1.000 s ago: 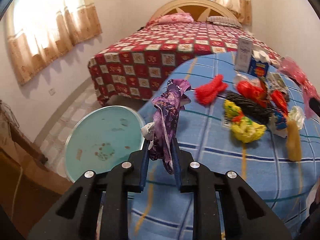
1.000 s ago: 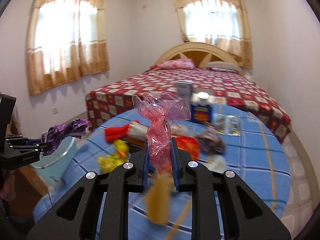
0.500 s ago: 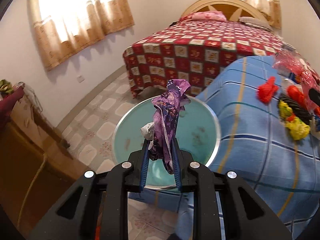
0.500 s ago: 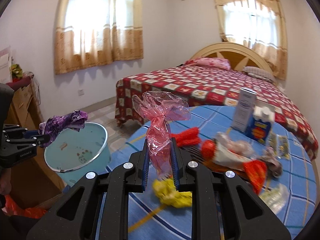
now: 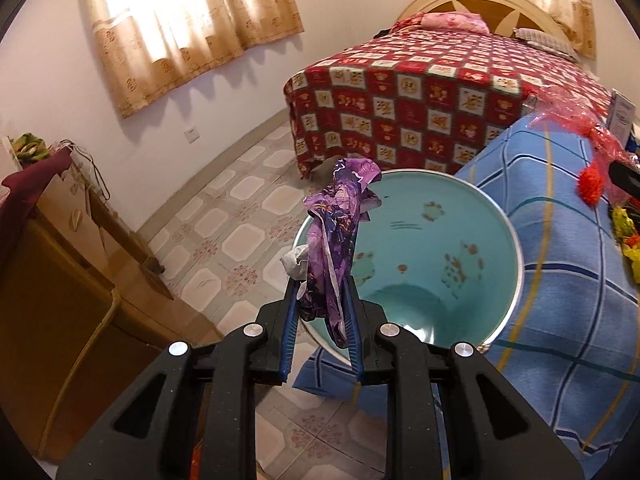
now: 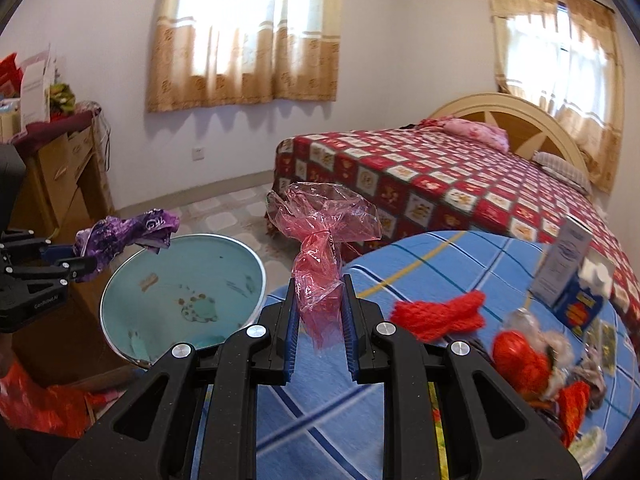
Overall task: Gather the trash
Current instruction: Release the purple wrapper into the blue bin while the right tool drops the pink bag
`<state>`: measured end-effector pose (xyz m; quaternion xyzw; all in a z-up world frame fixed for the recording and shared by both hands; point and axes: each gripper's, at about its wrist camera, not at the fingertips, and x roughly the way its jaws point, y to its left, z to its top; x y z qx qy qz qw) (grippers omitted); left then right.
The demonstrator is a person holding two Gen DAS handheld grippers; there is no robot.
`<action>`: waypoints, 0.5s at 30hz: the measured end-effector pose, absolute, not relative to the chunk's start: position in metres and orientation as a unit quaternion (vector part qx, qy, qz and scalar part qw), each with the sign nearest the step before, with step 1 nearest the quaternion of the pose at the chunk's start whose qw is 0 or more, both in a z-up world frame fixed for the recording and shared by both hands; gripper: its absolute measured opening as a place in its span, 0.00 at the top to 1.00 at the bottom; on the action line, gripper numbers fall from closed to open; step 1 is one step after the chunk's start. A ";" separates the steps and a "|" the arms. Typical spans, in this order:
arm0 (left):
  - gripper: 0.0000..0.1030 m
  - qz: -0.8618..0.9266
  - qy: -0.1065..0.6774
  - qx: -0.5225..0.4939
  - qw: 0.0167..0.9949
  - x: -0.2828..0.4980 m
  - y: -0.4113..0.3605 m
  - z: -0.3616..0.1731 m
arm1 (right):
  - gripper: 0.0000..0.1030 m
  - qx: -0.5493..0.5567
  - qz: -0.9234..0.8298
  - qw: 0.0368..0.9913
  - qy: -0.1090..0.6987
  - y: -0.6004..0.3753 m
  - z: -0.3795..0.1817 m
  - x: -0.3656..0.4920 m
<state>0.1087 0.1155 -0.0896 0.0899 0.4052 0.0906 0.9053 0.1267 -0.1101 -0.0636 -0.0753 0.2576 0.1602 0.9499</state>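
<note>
— What is held over the teal bin (image 5: 460,264)?
— A purple wrapper (image 5: 340,240) is clamped in the left gripper (image 5: 322,300), above the bin's near rim.

— And the right gripper (image 6: 318,308)?
— It is closed on a pink cellophane wrapper (image 6: 320,240) at the blue-checked table (image 6: 420,264) edge, where more trash is seen lying.

One bin (image 6: 182,300) stands beside the worktop (image 6: 400,272); two wrappers are held up near it, one purple (image 5: 340,240), one pink (image 6: 324,240); two boxes (image 6: 568,276) stand on the worktop.
</note>
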 end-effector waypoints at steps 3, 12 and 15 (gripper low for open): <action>0.79 0.097 0.410 0.088 0.903 0.113 0.122 -0.093 | 0.81 -0.088 0.171 0.946 0.260 -0.099 -0.068 0.131; 0.79 0.106 0.412 0.092 0.900 0.116 0.127 -0.098 | 0.81 -0.101 0.197 0.936 0.275 -0.078 -0.076 0.145; 0.79 0.106 0.413 0.092 0.900 0.116 0.129 -0.098 | 0.81 -0.110 0.205 0.932 0.277 -0.071 -0.079 0.146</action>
